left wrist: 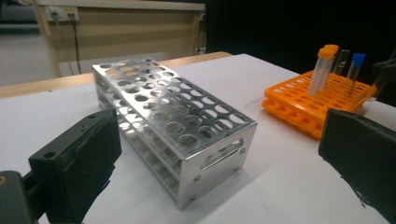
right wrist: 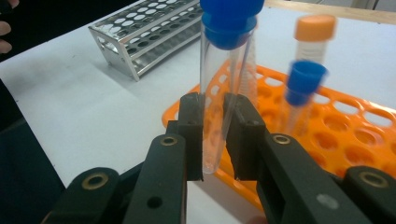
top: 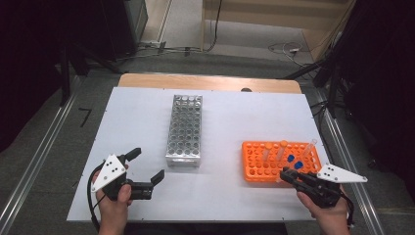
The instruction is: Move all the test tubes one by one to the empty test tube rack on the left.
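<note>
My right gripper (right wrist: 215, 100) is shut on a clear blue-capped tube (right wrist: 224, 70), held upright just above the near-left corner of the orange rack (right wrist: 345, 135). In the high view that gripper (top: 288, 173) is at the orange rack's (top: 259, 164) front edge. A second blue-capped tube (right wrist: 302, 84) and an orange-capped tube (right wrist: 314, 32) stand in the rack behind it. My left gripper (top: 148, 164) is open and holds nothing, at the front left of the table. In the left gripper view its jaws stand wide apart, facing the end of the metal rack (left wrist: 177, 116).
The metal rack (top: 185, 129) stands in the middle of the white table top (top: 132, 122), its holes without tubes. The orange rack (left wrist: 303, 100) holds several upright tubes (left wrist: 327, 58). Bare table lies between the two racks and along the front edge.
</note>
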`<state>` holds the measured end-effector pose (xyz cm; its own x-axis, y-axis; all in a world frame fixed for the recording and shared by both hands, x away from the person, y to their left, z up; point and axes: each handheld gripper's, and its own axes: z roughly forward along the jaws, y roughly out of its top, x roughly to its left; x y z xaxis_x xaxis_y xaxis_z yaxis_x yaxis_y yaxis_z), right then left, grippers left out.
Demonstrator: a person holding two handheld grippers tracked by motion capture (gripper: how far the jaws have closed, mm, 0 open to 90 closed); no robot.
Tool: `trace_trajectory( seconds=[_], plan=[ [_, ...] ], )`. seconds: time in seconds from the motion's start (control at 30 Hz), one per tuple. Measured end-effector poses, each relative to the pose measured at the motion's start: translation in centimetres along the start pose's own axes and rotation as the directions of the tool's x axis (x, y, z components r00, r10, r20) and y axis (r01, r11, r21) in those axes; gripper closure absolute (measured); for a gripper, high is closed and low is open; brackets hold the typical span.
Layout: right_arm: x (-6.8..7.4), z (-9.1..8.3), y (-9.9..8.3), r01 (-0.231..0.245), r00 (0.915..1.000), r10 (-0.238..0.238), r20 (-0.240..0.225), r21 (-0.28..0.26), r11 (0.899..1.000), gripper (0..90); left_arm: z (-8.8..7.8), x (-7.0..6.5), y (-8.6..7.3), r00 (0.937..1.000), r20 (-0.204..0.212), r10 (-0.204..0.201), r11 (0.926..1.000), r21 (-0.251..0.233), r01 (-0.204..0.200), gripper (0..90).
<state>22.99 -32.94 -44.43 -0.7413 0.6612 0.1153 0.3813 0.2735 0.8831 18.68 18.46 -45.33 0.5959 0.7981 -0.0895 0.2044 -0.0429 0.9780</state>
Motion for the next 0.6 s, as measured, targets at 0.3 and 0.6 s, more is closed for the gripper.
trace_trajectory(
  seconds=[0.3, 0.6],
  plan=[
    [2.2, 2.7, 1.8, 0.045, 0.9979, -0.044, -0.048, 0.025, 0.999, 75.0, 1.7, -1.8, 1.4, 0.9967, 0.080, 0.006, 0.9998, 0.016, -0.007, 0.0],
    [3.8, 5.2, 3.8, 0.078, 0.9925, -0.076, -0.096, 0.019, 0.997, 75.0, 3.2, -2.8, 2.7, 0.9935, 0.114, -0.003, 0.9994, 0.033, -0.001, 2.1]
  ],
)
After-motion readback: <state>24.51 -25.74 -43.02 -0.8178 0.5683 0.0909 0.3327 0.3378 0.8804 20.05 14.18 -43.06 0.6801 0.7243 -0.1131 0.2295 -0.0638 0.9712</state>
